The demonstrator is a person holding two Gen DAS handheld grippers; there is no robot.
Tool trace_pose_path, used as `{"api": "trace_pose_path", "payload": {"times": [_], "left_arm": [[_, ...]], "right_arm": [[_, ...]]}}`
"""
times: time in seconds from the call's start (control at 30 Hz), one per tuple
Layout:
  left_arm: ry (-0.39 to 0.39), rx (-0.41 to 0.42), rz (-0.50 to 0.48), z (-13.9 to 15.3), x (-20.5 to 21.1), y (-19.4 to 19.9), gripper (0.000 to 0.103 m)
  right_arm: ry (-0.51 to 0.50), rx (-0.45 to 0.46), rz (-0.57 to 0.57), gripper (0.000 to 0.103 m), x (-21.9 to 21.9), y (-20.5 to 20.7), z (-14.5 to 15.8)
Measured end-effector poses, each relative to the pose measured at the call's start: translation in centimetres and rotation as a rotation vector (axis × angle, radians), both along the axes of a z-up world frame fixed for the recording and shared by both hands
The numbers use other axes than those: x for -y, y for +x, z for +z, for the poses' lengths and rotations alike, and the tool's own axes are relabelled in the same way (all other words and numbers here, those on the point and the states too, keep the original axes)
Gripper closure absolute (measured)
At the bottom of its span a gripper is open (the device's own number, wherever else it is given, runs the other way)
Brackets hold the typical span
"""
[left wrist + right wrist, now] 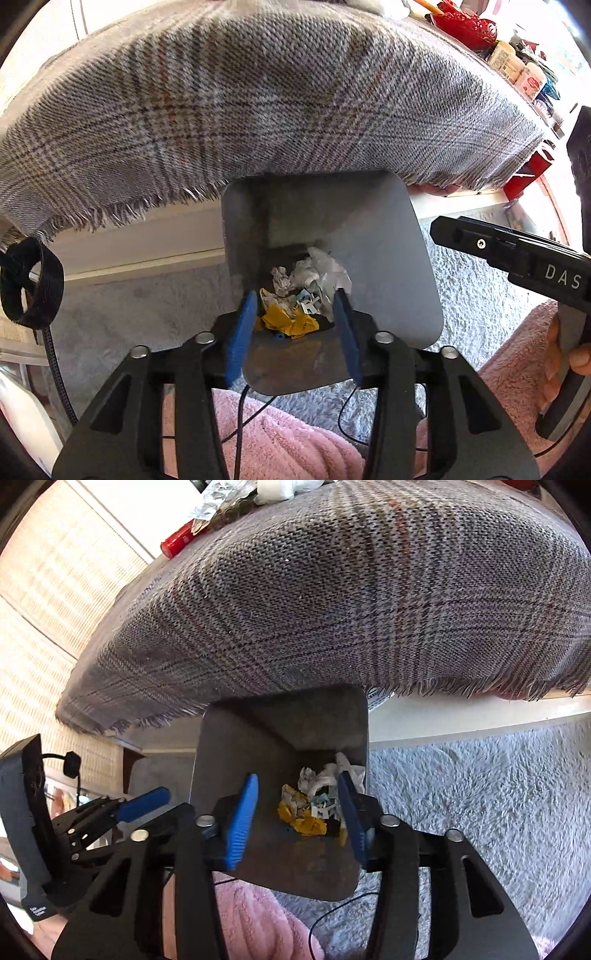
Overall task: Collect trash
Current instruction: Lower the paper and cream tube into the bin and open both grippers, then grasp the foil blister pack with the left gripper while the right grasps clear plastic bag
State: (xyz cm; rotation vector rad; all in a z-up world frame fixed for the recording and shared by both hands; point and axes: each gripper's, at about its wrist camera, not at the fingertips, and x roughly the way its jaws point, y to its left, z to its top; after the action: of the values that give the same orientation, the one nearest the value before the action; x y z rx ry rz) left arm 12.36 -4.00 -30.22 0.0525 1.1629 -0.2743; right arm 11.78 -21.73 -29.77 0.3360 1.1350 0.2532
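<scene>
A grey square trash bin [388, 236] stands on the carpet below the table edge; it also shows in the right wrist view [236, 746]. Inside lie crumpled white paper [314, 271], a yellow wrapper [288, 323] and small scraps; the same pile [310, 808] shows in the right wrist view. My left gripper [297, 314] is open and empty, directly above the bin mouth. My right gripper [297, 801] is open and empty, also above the bin. The right gripper's body [517, 254] shows at the right of the left view; the left gripper's blue finger [142, 805] shows at the left of the right view.
A table under a grey plaid cloth [258, 103] with a fringed edge overhangs the bin. Red bowl [465, 24] and jars [517, 70] stand on its far side; a red can [177, 542] and foil at the other. Shaggy grey carpet [480, 794], pink fleece [288, 443] below.
</scene>
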Motion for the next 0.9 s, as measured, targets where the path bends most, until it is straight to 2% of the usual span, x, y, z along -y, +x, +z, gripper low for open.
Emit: {"api": "trace_pose_path", "payload": {"times": [0.03,0.07,0.17,0.2,0.3,0.6,0.9], "left_arm": [[0.005,0.006,0.001,0.3,-0.1,-0.2,0.052],[0.015,0.017,0.001,0.6,-0.4,-0.3,0.046],[0.049,0.062,0.011,1.7,-0.7,-0.3,0.023],[0.056,0.077,0.013,2.1,-0.8,-0.4,0.021],[0.063,0.116,0.023,3.6,-1.1,-0.2,0.018],[0.037,0.202,0.045,8.8,-1.5,2.8,0.011],[0.027,0.240,0.036,11.2,-1.0,8.9,0.011]], "right_arm": [[-0.015,0.000,-0.008,0.020,0.0,0.0,0.0],[-0.026,0.002,-0.012,0.015,0.0,-0.1,0.1],[-0.031,-0.003,-0.016,0.012,0.1,-0.2,0.2],[-0.030,-0.007,-0.017,0.011,0.2,-0.2,0.3],[0.005,0.003,-0.020,0.011,0.9,0.0,1.5],[-0.013,0.190,-0.110,0.009,4.3,3.4,10.5],[-0.036,0.232,-0.107,0.009,4.5,9.7,12.1]]}}
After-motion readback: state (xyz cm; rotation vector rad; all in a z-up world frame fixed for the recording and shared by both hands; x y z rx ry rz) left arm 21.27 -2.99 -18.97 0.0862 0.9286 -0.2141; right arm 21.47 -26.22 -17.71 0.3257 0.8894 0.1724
